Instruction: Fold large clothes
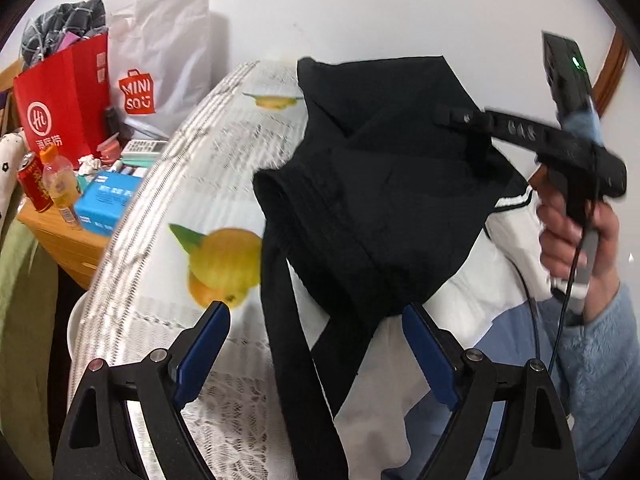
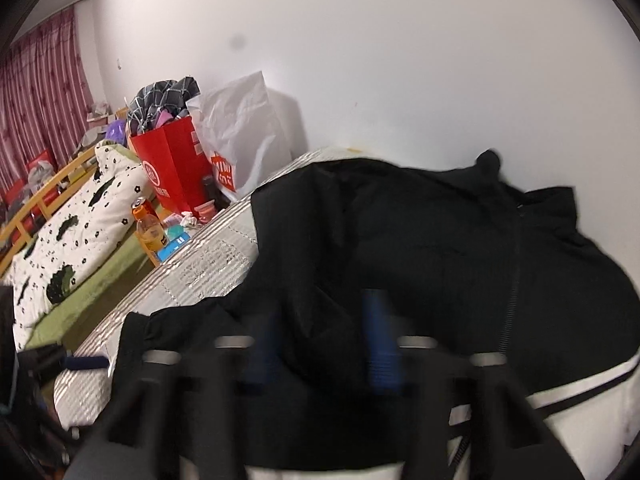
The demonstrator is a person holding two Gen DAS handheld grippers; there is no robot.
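A black and white jacket (image 1: 380, 208) lies bunched on the bed, its black upper part folded over its white lower part (image 1: 500, 264). My left gripper (image 1: 316, 320) is open just above the jacket's near edge, with a black sleeve or strap running between its fingers. My right gripper (image 1: 468, 128) hovers over the jacket's far right side, held in a hand. In the right wrist view the jacket (image 2: 440, 248) fills the middle, its zipper (image 2: 514, 280) showing. The right gripper (image 2: 320, 340) is blurred and its fingers stand apart over black cloth.
The bed cover (image 1: 200, 184) is white with lemon prints. A wooden nightstand (image 1: 68, 240) to the left holds a red bag (image 1: 60, 96), a white MINISOU bag (image 1: 160, 64), bottles and a blue box. A white wall stands behind the bed. A second bed (image 2: 80, 224) lies left.
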